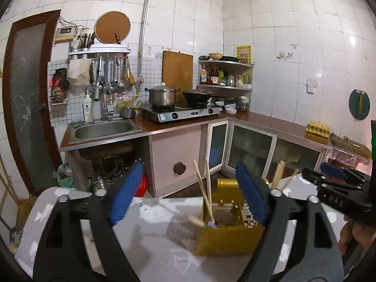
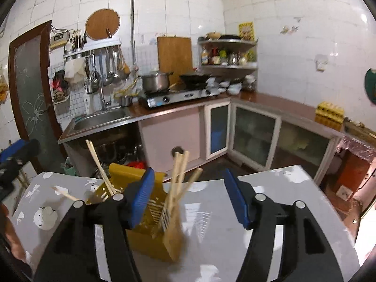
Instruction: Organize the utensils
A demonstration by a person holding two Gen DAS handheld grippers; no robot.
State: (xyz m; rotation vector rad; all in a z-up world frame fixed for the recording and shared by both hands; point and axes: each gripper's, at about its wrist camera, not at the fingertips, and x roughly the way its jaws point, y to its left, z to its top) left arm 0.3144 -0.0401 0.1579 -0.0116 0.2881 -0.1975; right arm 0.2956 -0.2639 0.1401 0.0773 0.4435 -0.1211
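In the left wrist view, the left gripper (image 1: 191, 193) is filling the bottom of the frame. Its 2 blue pads are standing wide apart, and nothing is being pinched between them. One blue pad (image 1: 251, 195) is sitting in front of the right side of a yellow utensil holder (image 1: 225, 237). The pictures do not show if it is touching the holder.

The yellow holder is standing on a grey table (image 1: 150, 242) with white shapes on it, in the lower middle of the frame. 2 chopsticks (image 1: 206, 195) are leaning in its left part, with their tops tilting up and to the left. More chopsticks (image 1: 278, 172) are poking up behind the right pad.

At the right edge of that frame, the right gripper (image 1: 338, 176) is showing, with a hand (image 1: 354, 235) under it.

In the right wrist view, the right gripper (image 2: 189, 197) is also spread open, with nothing squeezed between its pads. The yellow utensil holder (image 2: 150, 244) is sitting in the lower middle, partly behind the left pad. A bunch of chopsticks (image 2: 179, 181) is standing in its near part, a bit blurry. 2 more chopsticks (image 2: 99, 166) are leaning in the far part. A loose stick (image 2: 64, 193) is lying on the table (image 2: 293, 211) at the left.

Behind the table, a sink (image 1: 103, 130), a stove (image 1: 183, 114) and a pot (image 1: 162, 95) are sitting along the tiled wall.
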